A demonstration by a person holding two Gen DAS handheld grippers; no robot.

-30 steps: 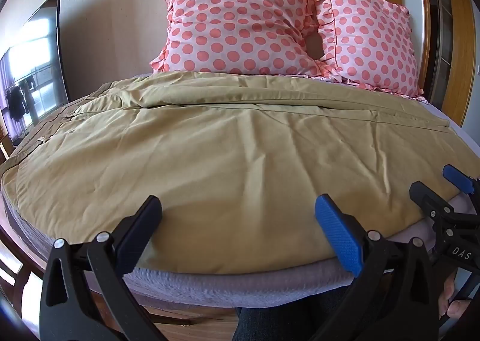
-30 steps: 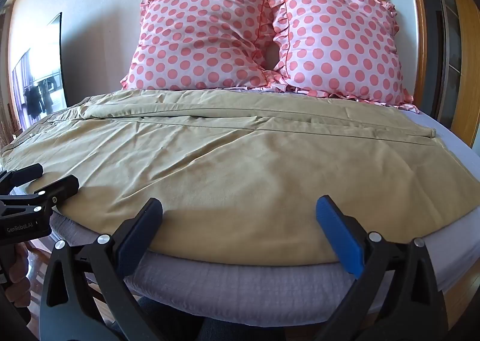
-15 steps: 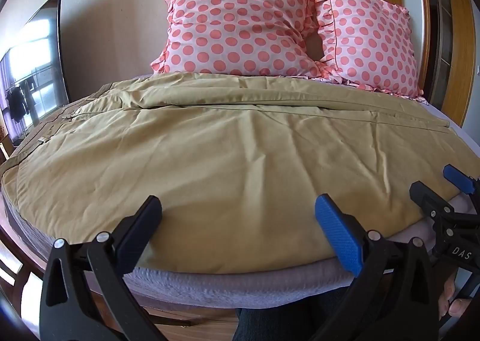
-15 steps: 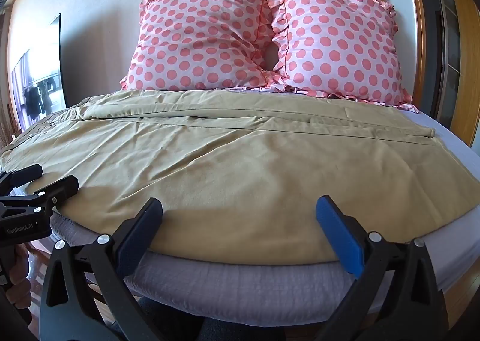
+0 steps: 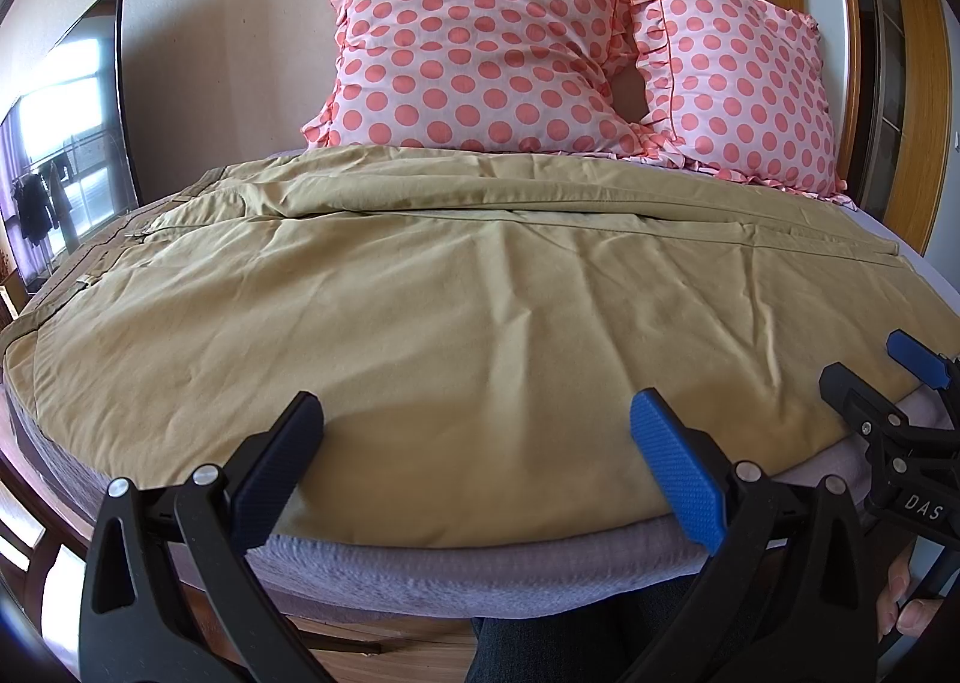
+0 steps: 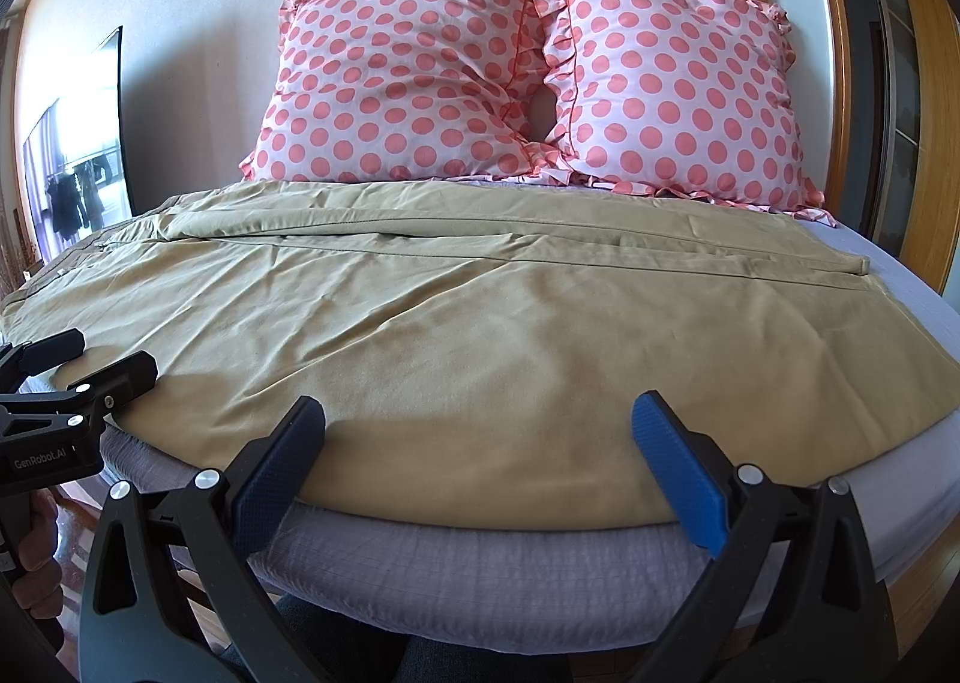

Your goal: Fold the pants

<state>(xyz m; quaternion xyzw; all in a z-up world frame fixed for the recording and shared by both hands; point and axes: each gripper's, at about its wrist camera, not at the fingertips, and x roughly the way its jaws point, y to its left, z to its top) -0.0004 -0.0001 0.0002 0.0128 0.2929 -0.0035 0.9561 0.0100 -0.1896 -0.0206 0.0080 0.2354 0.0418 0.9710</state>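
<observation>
Left wrist view: the left tool (image 5: 474, 461), released, hovers at the near hem of the tan pants (image 5: 456, 311) spread flat across the bed (image 5: 480, 569); the right tool (image 6: 477, 464), equally released, flanks it, likely for a paired lift.

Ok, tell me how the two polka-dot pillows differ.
The left pillow leans inward, its lower right corner tucked behind the right pillow's frill; the right pillow stands squarer. The left pillow looks more creased and dented across its face; the right pillow looks plumper and smoother. Both are pink with coral dots and ruffled edges, propped against the wall behind the khaki pants on the bed.
</observation>
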